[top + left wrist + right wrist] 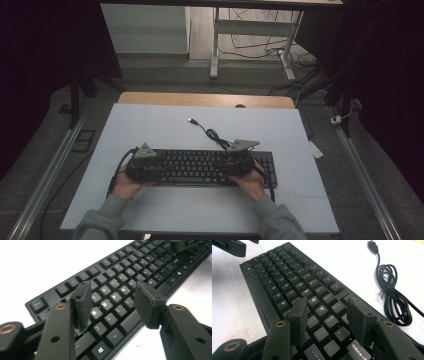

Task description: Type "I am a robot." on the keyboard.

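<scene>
High view showed the keyboard lying crosswise under both grippers, left and right, jaws open, seemingly just clear of the keys

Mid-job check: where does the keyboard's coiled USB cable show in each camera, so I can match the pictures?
High view: the coiled USB cable lies on the white table just beyond the keyboard, right of centre.
Left gripper view: I can't make it out.
Right gripper view: the cable runs down the right edge.
Shared landmark: the keyboard, in all three.
</scene>
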Available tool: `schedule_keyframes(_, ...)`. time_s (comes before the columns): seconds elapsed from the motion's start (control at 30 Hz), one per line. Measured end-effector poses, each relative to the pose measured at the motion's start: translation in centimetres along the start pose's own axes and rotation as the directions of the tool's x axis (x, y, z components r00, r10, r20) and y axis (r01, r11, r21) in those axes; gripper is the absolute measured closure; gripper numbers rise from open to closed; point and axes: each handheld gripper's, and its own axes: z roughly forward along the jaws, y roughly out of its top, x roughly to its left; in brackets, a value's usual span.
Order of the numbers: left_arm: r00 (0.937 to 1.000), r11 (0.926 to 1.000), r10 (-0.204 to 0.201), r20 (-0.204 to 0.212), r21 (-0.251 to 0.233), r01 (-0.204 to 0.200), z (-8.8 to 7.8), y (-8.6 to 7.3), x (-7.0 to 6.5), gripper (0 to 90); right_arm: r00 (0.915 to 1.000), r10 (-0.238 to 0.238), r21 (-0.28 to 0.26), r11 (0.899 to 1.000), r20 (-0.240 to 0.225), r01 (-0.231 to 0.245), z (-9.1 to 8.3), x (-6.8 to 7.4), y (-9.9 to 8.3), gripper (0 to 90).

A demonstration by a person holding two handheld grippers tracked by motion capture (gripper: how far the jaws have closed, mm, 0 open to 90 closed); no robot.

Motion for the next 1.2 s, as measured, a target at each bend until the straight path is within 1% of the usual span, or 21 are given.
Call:
schedule_keyframes(0.1,0.9998,0.9998,-0.017,-0.011,-0.002,0.017,-0.1,-0.1,0.3,44.6,1.0000,0.000,0.000,1.000,0.000,0.000,0.0,0.0,0.0,51.3)
schedule_keyframes(0.37,0.9988,0.9990,-0.042,-0.026,-0.016,0.042,-0.6,-0.2,0.7,42.1,1.0000,-0.002,0.001,1.000,0.003,0.002,-0.1,0.0,0.0,51.2)
schedule_keyframes(0.63,0.9974,0.9983,-0.057,-0.044,-0.011,0.057,-0.6,-0.2,1.0,44.4,1.0000,-0.003,0.003,1.000,0.005,0.003,0.0,0.0,0.0,51.0)
schedule_keyframes(0.8,0.9975,0.9988,-0.049,-0.051,0.002,0.049,-0.4,-0.3,1.0,48.6,1.0000,-0.002,0.003,1.000,0.004,0.002,0.0,0.0,0.0,50.9)
schedule_keyframes(0.83,0.9977,0.9989,-0.046,-0.050,0.009,0.046,-0.3,-0.3,1.0,53.4,1.0000,-0.003,0.003,1.000,0.004,0.003,0.0,0.0,0.0,50.9)
schedule_keyframes(0.87,0.9979,0.9990,-0.040,-0.052,0.017,0.040,-0.2,-0.4,1.0,53.4,1.0000,-0.003,0.003,1.000,0.004,0.003,0.0,0.0,0.0,50.9)
schedule_keyframes(0.97,0.9976,0.9987,-0.026,-0.064,0.041,0.029,0.2,-0.5,1.0,64.1,1.0000,-0.003,0.003,1.000,0.005,0.003,0.0,0.0,0.0,50.9)
schedule_keyframes(1.0,0.9975,0.9984,-0.023,-0.067,0.049,0.026,0.3,-0.6,1.0,68.4,1.0000,-0.003,0.003,1.000,0.005,0.003,0.0,0.0,0.0,50.9)
schedule_keyframes(1.03,0.9972,0.9980,-0.022,-0.071,0.058,0.026,0.4,-0.6,1.0,77.4,1.0000,-0.003,0.003,1.000,0.005,0.003,0.0,0.0,0.0,50.9)
schedule_keyframes(1.07,0.9973,0.9973,-0.016,-0.072,0.071,0.021,0.5,-0.7,1.1,77.4,1.0000,-0.003,0.003,1.000,0.005,0.003,0.0,0.0,0.0,50.9)
schedule_keyframes(1.1,0.9974,0.9966,-0.014,-0.071,0.080,0.020,0.6,-0.7,1.2,81.2,1.0000,-0.003,0.003,1.000,0.005,0.003,0.0,0.0,0.0,50.9)
schedule_keyframes(1.13,0.9973,0.9959,-0.014,-0.072,0.088,0.020,0.7,-0.8,1.2,86.9,1.0000,-0.003,0.003,1.000,0.005,0.003,0.0,0.0,0.0,50.8)
schedule_keyframes(1.2,0.9972,0.9946,-0.015,-0.073,0.101,0.023,1.0,-0.9,1.3,88.3,1.0000,-0.003,0.004,1.000,0.007,0.003,0.0,0.0,0.0,50.8)
